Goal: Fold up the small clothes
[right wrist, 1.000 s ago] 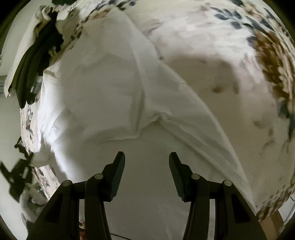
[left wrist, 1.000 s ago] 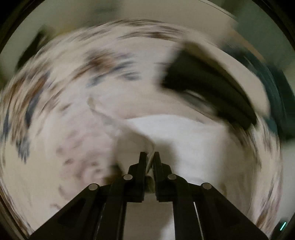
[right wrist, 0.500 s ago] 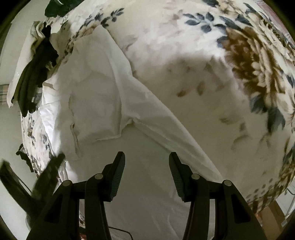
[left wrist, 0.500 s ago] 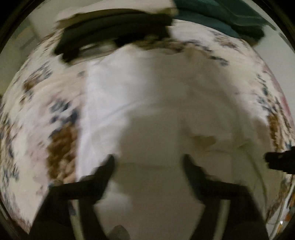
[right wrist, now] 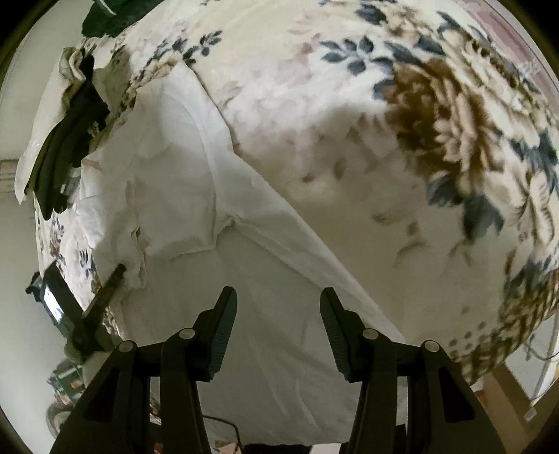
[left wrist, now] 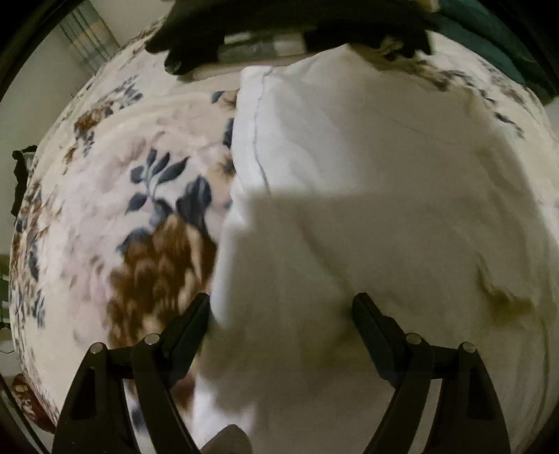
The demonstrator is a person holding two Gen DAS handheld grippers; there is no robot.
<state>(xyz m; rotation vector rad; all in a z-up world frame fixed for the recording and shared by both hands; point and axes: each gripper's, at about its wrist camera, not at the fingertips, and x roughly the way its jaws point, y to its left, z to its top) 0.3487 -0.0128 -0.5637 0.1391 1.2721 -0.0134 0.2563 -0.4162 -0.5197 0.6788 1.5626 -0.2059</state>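
A white garment [left wrist: 367,195] lies spread on a floral blanket [left wrist: 115,216], with one side folded over along its left edge. It also shows in the right wrist view [right wrist: 181,195], where a folded flap lies over its body. My left gripper [left wrist: 281,307] is open and empty, just above the near part of the garment. My right gripper [right wrist: 277,300] is open and empty above the garment's near end. The left gripper [right wrist: 104,290] shows at the left of the right wrist view.
Dark folded clothes [left wrist: 279,24] lie at the far edge of the bed, also seen in the right wrist view [right wrist: 66,146]. A teal cloth [left wrist: 489,38] lies at the far right. The floral blanket [right wrist: 419,139] spreads to the right. The bed edge drops off at the left.
My left gripper has let go of the white garment's edge, opened, and swung round over the garment. The folded side now lies flat. My right gripper stays open.
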